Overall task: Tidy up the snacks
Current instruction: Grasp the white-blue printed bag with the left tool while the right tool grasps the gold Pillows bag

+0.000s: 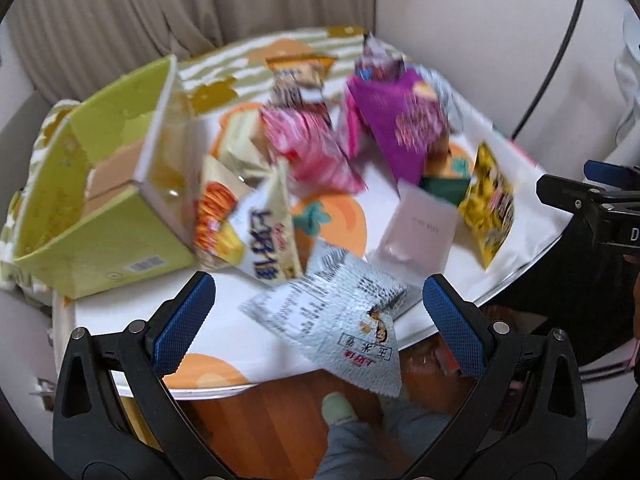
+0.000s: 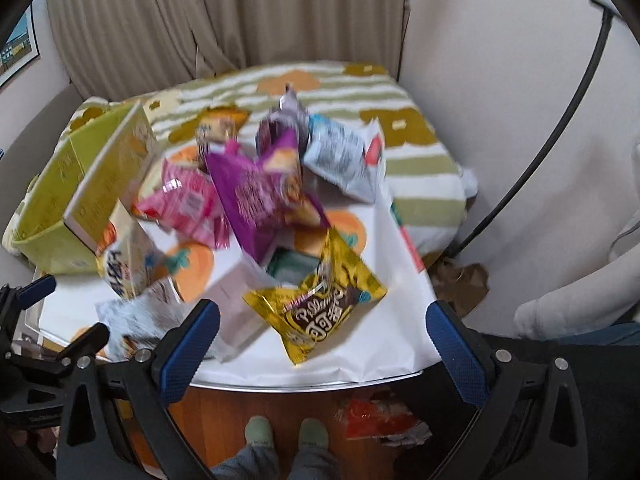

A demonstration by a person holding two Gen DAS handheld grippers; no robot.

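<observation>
Green box (image 1: 100,216) at your nine o'clock is lying tipped, interior showing only cardboard; snack packets (image 1: 320,148) are crowding the counter (image 2: 384,320); both jaws are gaping, gripping nothing.

curtain (image 2: 224,12) beige, pleated | wall (image 2: 500,60) white | floor (image 2: 256,404) reddish wood

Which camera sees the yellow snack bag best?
The right wrist view. The yellow bag lies there near the middle, close up, its whole front and print showing. In the left wrist view the yellow bag sits far off to the right, smaller, turned sideways and blurred, so its print is hard to read.
</observation>
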